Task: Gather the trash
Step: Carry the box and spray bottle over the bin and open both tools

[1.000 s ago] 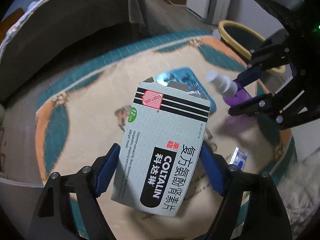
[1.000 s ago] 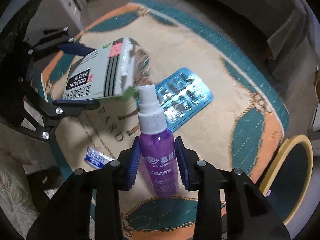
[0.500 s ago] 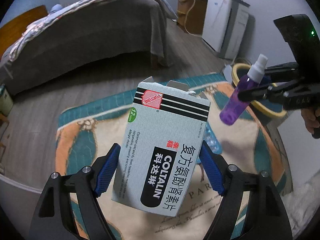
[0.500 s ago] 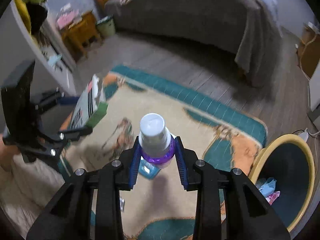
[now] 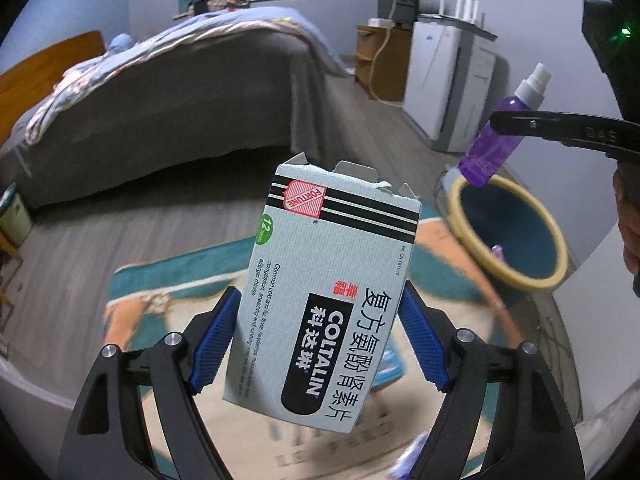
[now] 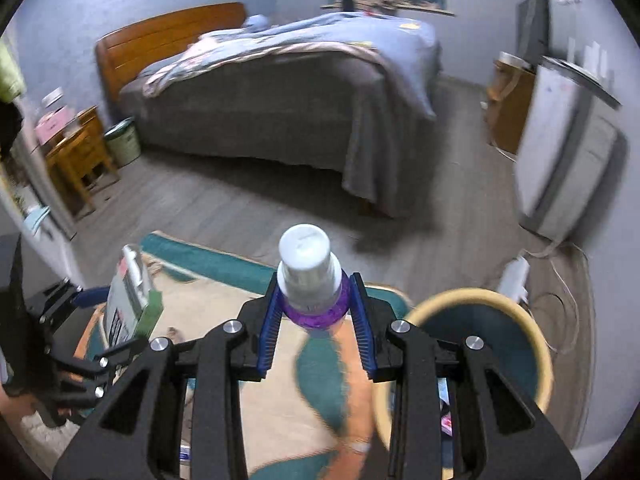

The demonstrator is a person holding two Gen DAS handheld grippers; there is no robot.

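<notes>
- Tilting downward, the left tool (image 5: 318, 344) pinches a torn white cardboard medicine box (image 5: 328, 292).
- Right tool (image 6: 316, 328) clamps a purple plastic spray bottle (image 6: 310, 280) above the yellow-rimmed round bin (image 6: 536, 344).

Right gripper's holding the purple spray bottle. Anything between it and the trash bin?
Nothing visible. The right gripper is shut on the purple spray bottle, up in the air near the open yellow-rimmed bin. The bin mouth is uncovered. The left gripper, holding the medicine box, sits off to the side.
</notes>
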